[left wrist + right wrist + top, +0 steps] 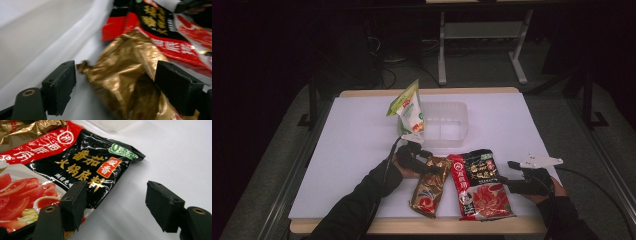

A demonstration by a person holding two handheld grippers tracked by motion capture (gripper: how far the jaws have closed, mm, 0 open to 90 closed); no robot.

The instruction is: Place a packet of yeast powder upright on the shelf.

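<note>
A crumpled gold packet [429,186] lies at the front middle of the white table, with a red and black sauce packet [479,186] right beside it. My left gripper [431,167] is at the gold packet's far end. In the left gripper view the gold packet [125,82] lies between the open jaws of the left gripper [116,88], with a gap at the left pad. My right gripper [507,173] sits at the red packet's right edge. In the right gripper view the right gripper [117,205] is open, its left jaw over the red packet [75,167].
A green and white pouch [409,111] stands upright at the left end of a clear plastic container [452,125] in the table's middle. Whether it is inside the container I cannot tell. Table legs and cables show on the dark floor beyond the far edge.
</note>
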